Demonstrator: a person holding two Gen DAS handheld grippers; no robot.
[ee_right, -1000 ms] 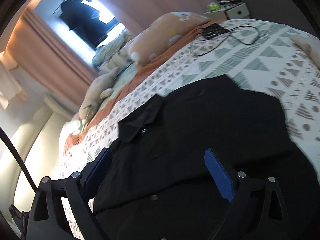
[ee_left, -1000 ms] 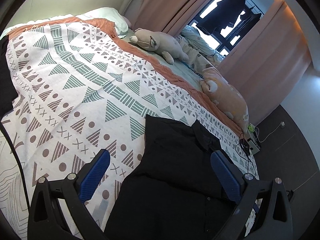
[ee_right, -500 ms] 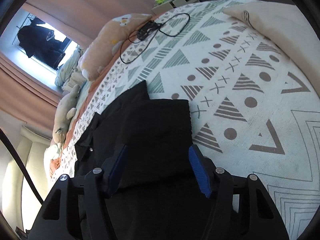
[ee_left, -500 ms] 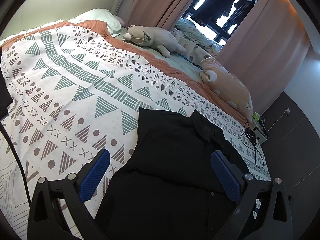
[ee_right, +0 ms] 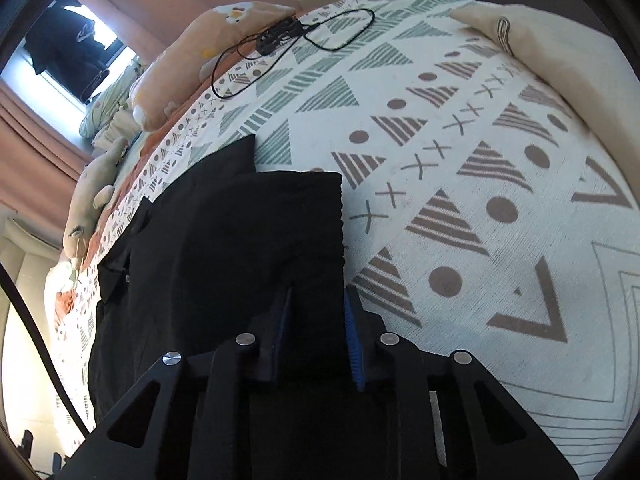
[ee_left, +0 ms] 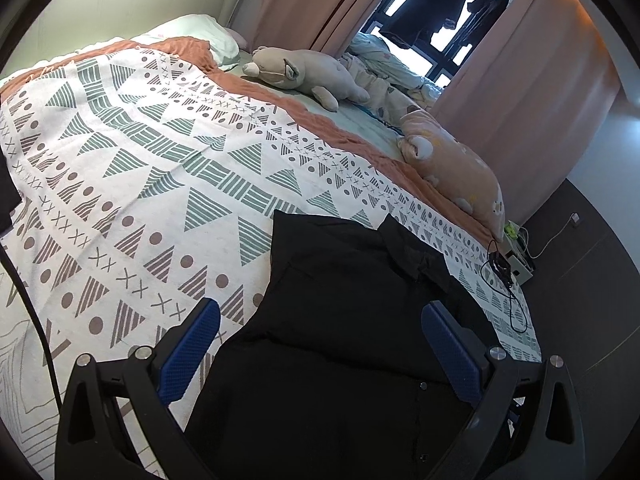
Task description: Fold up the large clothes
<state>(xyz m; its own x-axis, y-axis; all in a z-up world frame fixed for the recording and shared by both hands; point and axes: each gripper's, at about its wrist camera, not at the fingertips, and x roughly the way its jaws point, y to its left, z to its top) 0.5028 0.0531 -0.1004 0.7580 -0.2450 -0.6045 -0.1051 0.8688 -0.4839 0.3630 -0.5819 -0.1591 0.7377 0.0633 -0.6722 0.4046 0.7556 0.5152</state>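
**Right fingers narrowed on shirt edge**

Your right gripper [ee_right: 318, 312] had just been closing; its fingers [ee_right: 352, 332] stood narrow with the black shirt [ee_right: 248, 232]'s folded edge between them, apparently pinched. Your left gripper [ee_left: 320, 344] hovered with fingers [ee_left: 192, 348] wide, the shirt on the patterned bedspread [ee_left: 132, 184] below and ahead of them, held by neither.

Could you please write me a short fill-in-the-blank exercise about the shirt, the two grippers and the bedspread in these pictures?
1. The shirt lying on the patterned bedspread is ____ in colour.
2. The jaws of the left hand-held gripper stand ____.
3. The right hand-held gripper, whose jaws have just been closing, has ____ fabric between its pads.
4. The grey plush toy lies near the ____.

Missing words: black; open; shirt; curtain
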